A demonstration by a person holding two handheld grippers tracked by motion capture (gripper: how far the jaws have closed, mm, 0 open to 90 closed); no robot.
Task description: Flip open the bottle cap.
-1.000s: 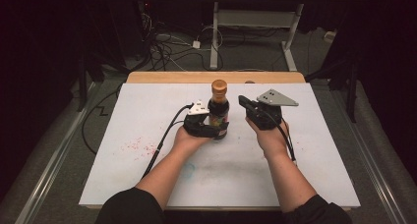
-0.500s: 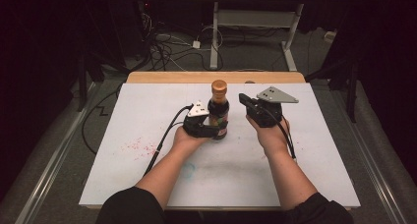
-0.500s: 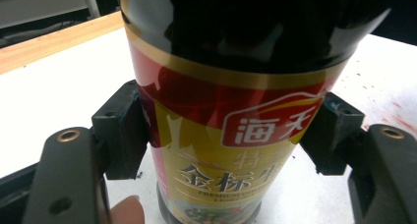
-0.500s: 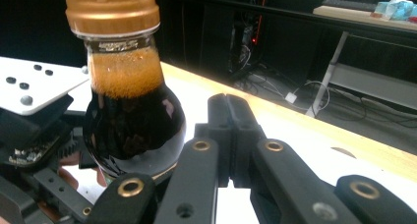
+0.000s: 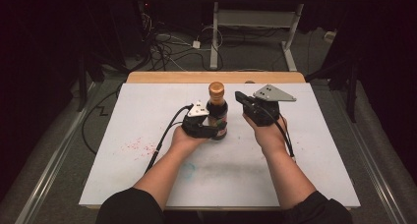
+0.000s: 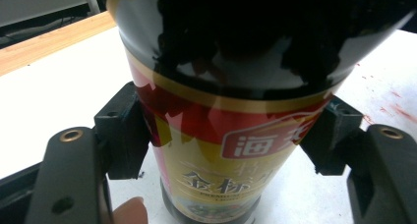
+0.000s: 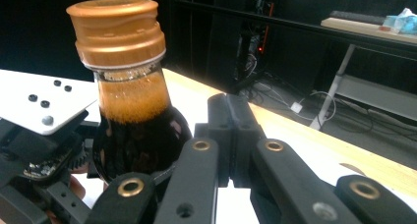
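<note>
White table (image 5: 123,175), wood strip along far edge; red speckles left of bottle, faint blue smear nearer than bottle. Dark floor with cables behind.

Two forearms in from near edge, dark sleeves, converging toward bottle. Left hand (image 5: 184,140) low, just left of bottle, palm wrapped under gripper body, thumb tip peeking beside bottle base in left gripper view. Right hand (image 5: 268,133) just right of bottle, raised a bit higher, wrist angled so gripper aims leftward at bottle neck.

Bottle (image 5: 217,113) standing about mid-table, slightly toward far edge. Upright, long axis vertical, cap (image 7: 118,30) up, base on table. Dark sauce inside, froth in neck, red-gold label (image 6: 221,155) facing left gripper camera.

Left gripper (image 5: 209,130) level, at lower body of bottle. Jaws just been closing, bottle between them; now pinching bottle across label, one pad (image 6: 123,130) on each side, both pressed against glass. Grey plate on top, cable trailing back toward near-left of bottle.

Right gripper (image 5: 239,97) right of bottle, tips near shoulder height, apart from glass in high view. Jaws pressed together, nothing between. In right gripper view, closed tips just right of bottle shoulder; touching glass or not, cannot tell. Grey plate on top, cable running down along right wrist.

Cap bronze, screwed on, above both grippers.
</note>
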